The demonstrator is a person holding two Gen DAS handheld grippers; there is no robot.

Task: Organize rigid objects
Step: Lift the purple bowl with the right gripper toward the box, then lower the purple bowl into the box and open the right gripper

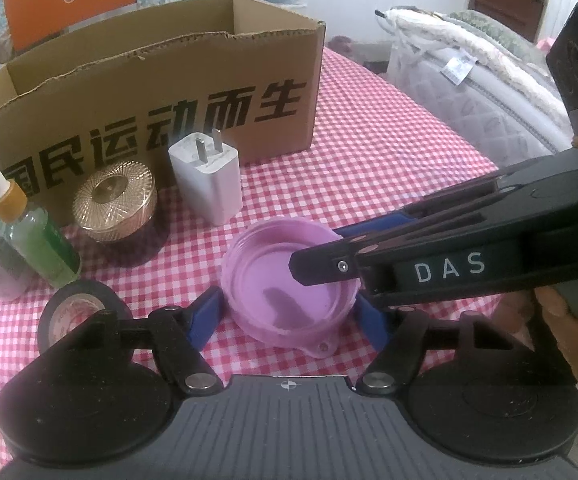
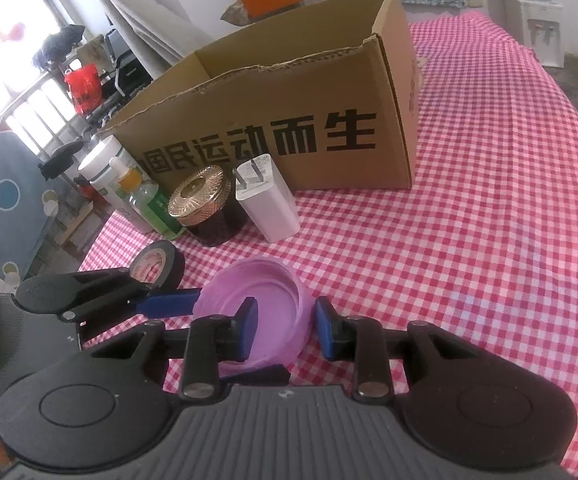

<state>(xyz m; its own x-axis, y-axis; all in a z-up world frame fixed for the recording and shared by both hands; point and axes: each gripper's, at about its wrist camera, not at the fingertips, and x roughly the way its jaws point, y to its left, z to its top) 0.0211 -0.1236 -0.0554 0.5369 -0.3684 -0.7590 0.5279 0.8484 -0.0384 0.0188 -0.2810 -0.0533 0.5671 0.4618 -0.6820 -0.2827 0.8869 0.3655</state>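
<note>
Left wrist view: one pink lid (image 1: pixel 289 284) lies between the left gripper (image 1: pixel 289 312) jaws, which stand apart either side of it — one charger (image 1: pixel 207 178) at twelve o'clock, one cardboard box (image 1: pixel 149 92) behind. Right wrist view: the right gripper (image 2: pixel 289 330) straddles the lid's (image 2: pixel 273 292) rim, whether clamped I cannot tell; two bottles (image 2: pixel 145 200), one tape roll (image 2: pixel 159 266) at ten o'clock.

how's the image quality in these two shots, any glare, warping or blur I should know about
Left wrist view: fisheye bends the cardboard box edges, corners go dark, and the pink lid is lit evenly and stays fairly sharp. Right wrist view: the window at upper left is blown out to white, and the same fisheye curve warps the checked tablecloth.
</note>
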